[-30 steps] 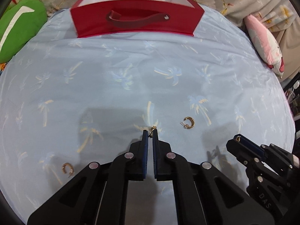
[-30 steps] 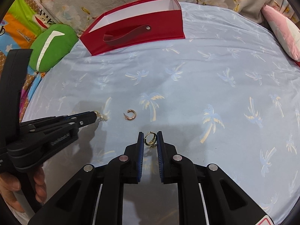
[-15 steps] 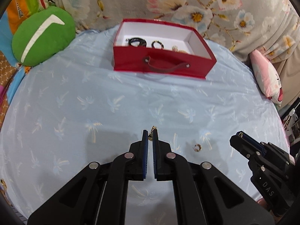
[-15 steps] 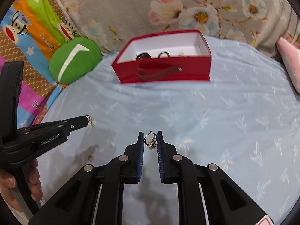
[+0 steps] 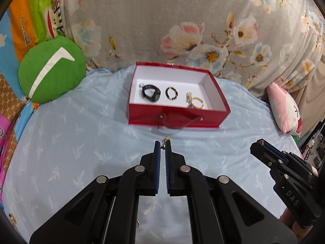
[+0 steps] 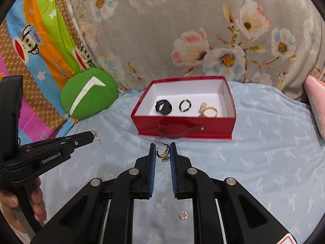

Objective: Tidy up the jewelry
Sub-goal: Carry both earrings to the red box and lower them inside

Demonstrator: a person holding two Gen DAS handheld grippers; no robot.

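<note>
We see the blue sheet (image 5: 85, 142) bearing the red box (image 6: 182, 130). Short of the box, our right gripper (image 6: 163, 152) pinches a gold ring (image 6: 162, 150) and our left gripper (image 5: 162, 145) clamps a small gold earring (image 5: 163, 142).

Small gold piece (image 5: 12, 218) at left edge, too tiny to identify.

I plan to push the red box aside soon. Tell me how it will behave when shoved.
The red box probably slides easily: it looks like light card holding only a few small pieces. The blue sheet under it is soft, so it may drag and wrinkle. The black bracelet and gold bangle lie loose inside and would likely shift.
</note>
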